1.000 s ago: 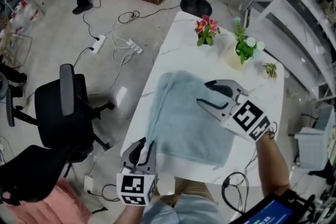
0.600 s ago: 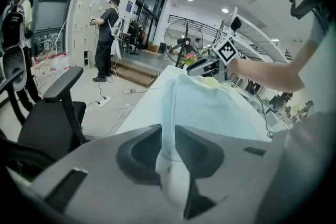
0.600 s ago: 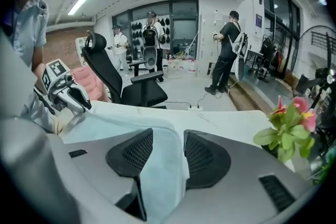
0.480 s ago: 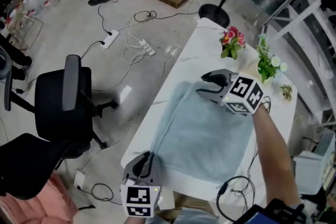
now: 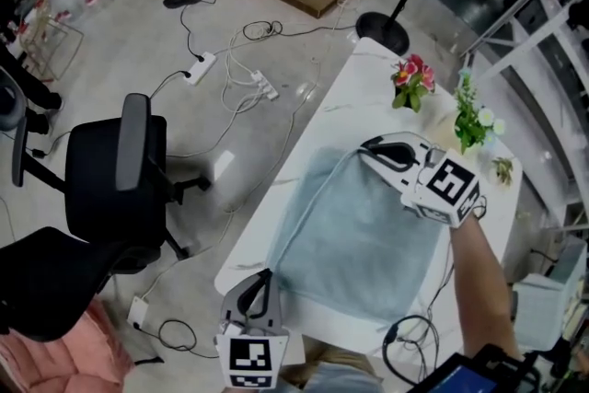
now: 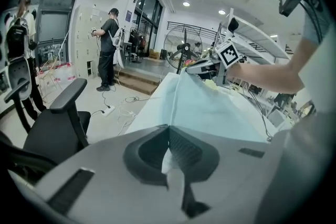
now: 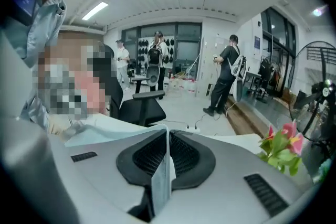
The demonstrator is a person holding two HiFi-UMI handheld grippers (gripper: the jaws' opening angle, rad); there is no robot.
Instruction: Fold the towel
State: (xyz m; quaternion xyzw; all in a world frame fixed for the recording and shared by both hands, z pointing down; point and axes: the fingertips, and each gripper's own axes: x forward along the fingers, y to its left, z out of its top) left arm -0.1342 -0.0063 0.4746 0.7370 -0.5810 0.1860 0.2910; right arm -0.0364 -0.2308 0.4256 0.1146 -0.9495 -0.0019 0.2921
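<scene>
Only its view shows right gripper (image 7: 167,132) just closed on towel (image 7: 160,186).

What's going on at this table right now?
A person is folding a light blue towel spread on the white table. The left tool is clamped on the towel's near corner by the table edge. The right tool has just been closing and now pinches the far corner on the same side. The towel lies open, not yet folded.
</scene>
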